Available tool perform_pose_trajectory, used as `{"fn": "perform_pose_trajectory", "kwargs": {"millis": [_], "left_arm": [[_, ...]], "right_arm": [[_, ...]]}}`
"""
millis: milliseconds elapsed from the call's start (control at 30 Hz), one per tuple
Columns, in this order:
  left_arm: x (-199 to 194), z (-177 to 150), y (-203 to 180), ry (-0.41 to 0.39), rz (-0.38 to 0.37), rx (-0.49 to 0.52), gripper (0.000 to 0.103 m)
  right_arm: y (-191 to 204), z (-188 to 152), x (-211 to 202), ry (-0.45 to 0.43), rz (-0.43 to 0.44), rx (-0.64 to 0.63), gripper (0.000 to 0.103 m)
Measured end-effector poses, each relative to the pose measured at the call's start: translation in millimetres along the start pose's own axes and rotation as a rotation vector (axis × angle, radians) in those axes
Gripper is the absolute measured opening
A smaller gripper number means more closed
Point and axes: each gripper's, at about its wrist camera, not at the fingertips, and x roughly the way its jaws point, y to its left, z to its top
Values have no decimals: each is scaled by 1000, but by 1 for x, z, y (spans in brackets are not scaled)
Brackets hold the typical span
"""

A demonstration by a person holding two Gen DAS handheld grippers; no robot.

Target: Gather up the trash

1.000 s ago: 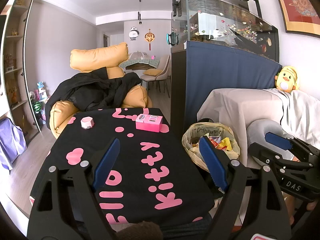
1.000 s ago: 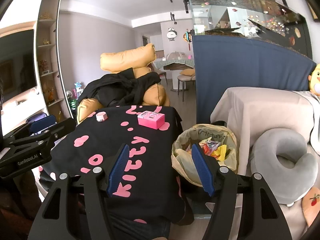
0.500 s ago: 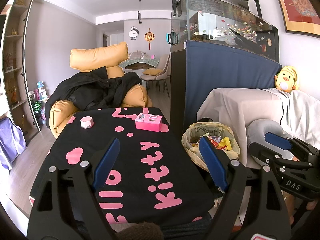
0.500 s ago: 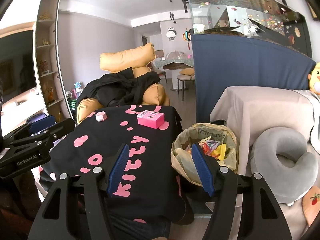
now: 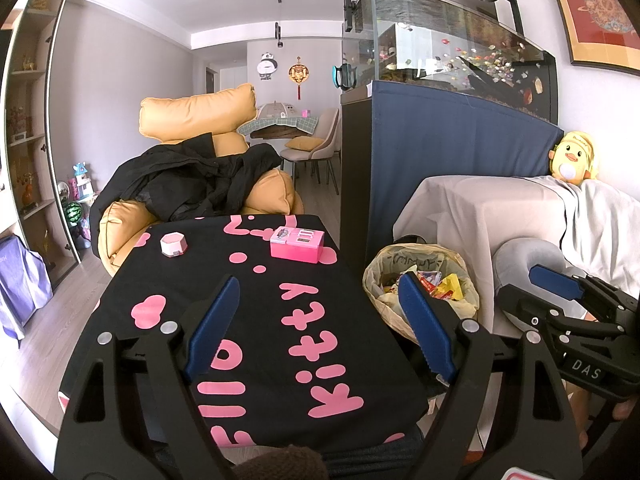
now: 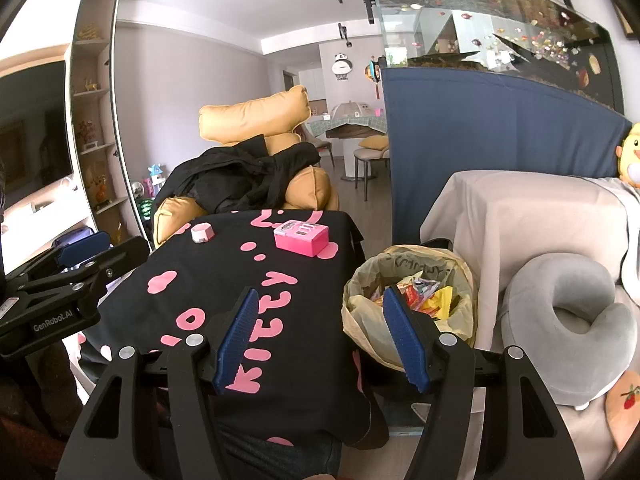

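Both wrist cams sit low at the near table (image 5: 248,360) edge facing 12 o'clock – both catch the trash bin (image 6: 408,292) around 1–2 o'clock.

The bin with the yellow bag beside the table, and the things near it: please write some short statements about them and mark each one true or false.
1. The bin lined with a yellow plastic bag holds colourful wrappers. True.
2. The pink rectangular box lies inside that bin. False: it sits on the black cloth with pink lettering that covers the table.
3. The left gripper is clamped on a wrapper. False: its jaws stand open with nothing between them.
4. The small pink-and-white hexagonal box is on the same cloth, left of the pink box in the left wrist view. True.
5. The right gripper is open and holds nothing. True.
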Motion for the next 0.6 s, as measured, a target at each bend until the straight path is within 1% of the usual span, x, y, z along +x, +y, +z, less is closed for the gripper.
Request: {"fn": "perform_pose_trajectory", "kwargs": {"millis": [600], "left_arm": [[0,0,-1,1,-2,1,78]], "right_arm": [[-1,1,0,2,-1,2,61]]}}
